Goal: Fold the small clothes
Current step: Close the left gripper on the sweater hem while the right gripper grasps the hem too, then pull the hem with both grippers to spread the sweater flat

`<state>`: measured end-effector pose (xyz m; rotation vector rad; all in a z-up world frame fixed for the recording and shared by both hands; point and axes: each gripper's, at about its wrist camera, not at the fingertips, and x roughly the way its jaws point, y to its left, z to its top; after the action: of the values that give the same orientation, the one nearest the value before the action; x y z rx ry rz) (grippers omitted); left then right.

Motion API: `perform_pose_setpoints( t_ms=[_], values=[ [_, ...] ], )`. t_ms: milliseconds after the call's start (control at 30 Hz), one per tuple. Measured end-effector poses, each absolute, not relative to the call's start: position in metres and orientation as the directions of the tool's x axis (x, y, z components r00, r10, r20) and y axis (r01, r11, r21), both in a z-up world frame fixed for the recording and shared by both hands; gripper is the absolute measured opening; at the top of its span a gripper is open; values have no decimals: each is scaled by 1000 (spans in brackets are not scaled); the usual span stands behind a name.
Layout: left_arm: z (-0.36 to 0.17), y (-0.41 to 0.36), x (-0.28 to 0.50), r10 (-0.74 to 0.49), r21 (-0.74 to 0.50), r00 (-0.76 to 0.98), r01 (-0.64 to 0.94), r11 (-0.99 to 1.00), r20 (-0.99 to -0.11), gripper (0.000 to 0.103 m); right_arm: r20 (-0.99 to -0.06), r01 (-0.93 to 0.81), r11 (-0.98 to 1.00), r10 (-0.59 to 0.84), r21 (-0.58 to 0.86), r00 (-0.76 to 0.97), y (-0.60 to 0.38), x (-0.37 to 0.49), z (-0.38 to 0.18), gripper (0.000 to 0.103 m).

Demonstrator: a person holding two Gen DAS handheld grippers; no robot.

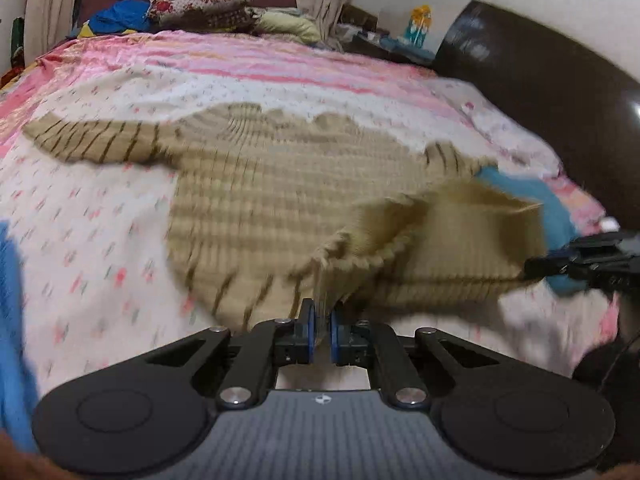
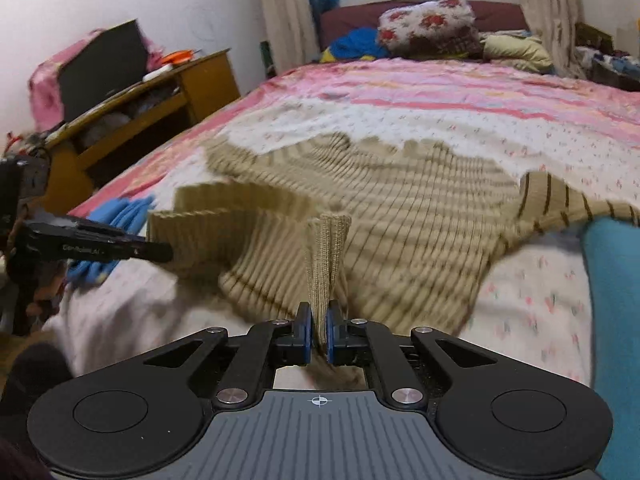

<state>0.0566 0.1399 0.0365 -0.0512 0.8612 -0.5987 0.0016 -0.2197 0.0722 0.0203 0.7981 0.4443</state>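
Sweater (image 1: 256,184), beige with thin dark stripes, lies spread on the bed (image 1: 100,240), its neck far from both tools and its hem on the near side, so its long axis runs straight away from the person. One sleeve (image 1: 92,140) stretches out flat to the left; the other sleeve (image 2: 568,200) goes to the right. The left tool (image 1: 322,336) is clenched on the near hem, a small piece of knit between its blue pads. The right tool (image 2: 318,336) is also clenched, on a narrow pinched fold of the hem that stands up in front of it. Both tools grip the same near edge, side by side, and this edge is already lifted and curled over the body of the sweater. So the fold, as I judge, must travel forward, from the hem toward the neck, with both tools moving together. Blue cloth (image 1: 556,216) lies on the bed just beside the sweater. No container is visible near the sweater.
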Motion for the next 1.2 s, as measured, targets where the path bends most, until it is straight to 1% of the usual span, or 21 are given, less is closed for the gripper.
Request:
perform_pose_setpoints(
  t_ms=[100,200,300,400,467,533,600,667,700,800,833,900,1000,1067,1167,1200],
  values=[
    [26,151,32,-467,-248,478,451,857,-744,14,-724,-430,894,378,123,578,-217,-28,63,6],
    [17,163,14,-426,-236,471,409,881,-773,14,-766,-456,889,323,45,556,-213,-49,50,7],
    [15,171,2,-395,-223,484,375,900,-781,14,-792,-473,881,270,-27,548,-211,-60,42,7],
    [19,174,-5,-390,-226,503,356,907,-771,15,-807,-466,884,249,-37,536,-211,-64,39,9],
    [24,168,-6,-392,-218,529,362,906,-753,16,-801,-448,893,234,-47,551,-213,-66,41,11],
    [30,155,-1,-398,-206,556,377,903,-730,18,-790,-433,900,235,-42,566,-214,-71,46,12],
    [32,140,5,-404,-201,566,388,900,-719,24,-778,-416,908,234,-38,583,-214,-72,51,12],
    [29,118,14,-389,-178,567,391,903,-726,29,-770,-397,917,227,-36,596,-212,-69,52,12],
    [26,107,17,-368,-155,569,388,909,-735,33,-768,-387,921,224,-34,600,-210,-69,52,12],
    [15,77,23,-259,-42,594,353,934,-761,41,-762,-353,936,220,-12,609,-207,-65,47,12],
    [12,69,24,-223,-6,607,338,941,-763,42,-762,-343,939,224,2,608,-207,-63,45,12],
    [9,63,24,-181,24,624,306,952,-760,45,-762,-332,943,236,29,603,-207,-60,40,12],
    [13,63,25,-171,2,627,266,964,-760,47,-764,-329,943,247,48,596,-205,-60,32,13],
    [15,60,25,-160,10,633,257,966,-757,48,-766,-326,943,255,63,590,-205,-59,26,13],
    [13,54,30,-117,44,635,232,972,-763,48,-763,-315,946,262,81,590,-207,-58,21,13],
    [11,54,30,-102,55,633,224,973,-767,47,-762,-310,947,262,84,593,-207,-58,20,13]
  ],
)
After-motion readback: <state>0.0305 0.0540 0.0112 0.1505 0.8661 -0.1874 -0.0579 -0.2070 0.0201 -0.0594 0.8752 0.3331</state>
